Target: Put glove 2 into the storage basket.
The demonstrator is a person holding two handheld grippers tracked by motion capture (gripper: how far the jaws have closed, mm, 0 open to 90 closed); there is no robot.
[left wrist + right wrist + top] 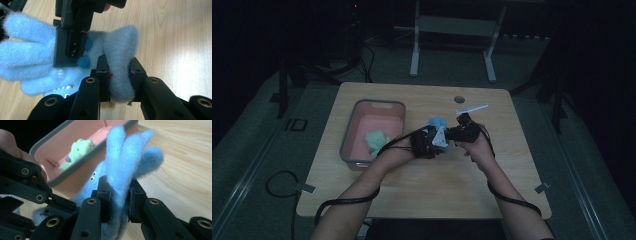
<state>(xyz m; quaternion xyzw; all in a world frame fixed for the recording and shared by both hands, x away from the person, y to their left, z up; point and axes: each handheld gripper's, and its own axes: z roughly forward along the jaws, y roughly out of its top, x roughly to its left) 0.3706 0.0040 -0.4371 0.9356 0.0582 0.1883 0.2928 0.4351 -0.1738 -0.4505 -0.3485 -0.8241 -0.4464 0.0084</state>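
A fluffy light-blue glove (pixel 437 123) with dark blue dots and small eyes hangs above the middle of the wooden table, held between both grippers. My left gripper (pixel 428 141) is shut on the glove's cuff end (pixel 120 72). In the left gripper view the glove's fingers (pixel 22 57) spread to the left, with the other gripper's black jaws (pixel 71 37) clamped over the palm. My right gripper (pixel 460 131) is shut on the glove's fingers (pixel 122 167), which stick up past its pads. A pale green glove (pixel 376 140) lies in the pink tray (pixel 362 107).
The grey-rimmed pink tray (pixel 75 157) sits at the table's left. A white strip (pixel 472 108) lies near the table's far edge, beside a round grey hole cover (pixel 459 99). Black cables trail from both grippers along the forearms.
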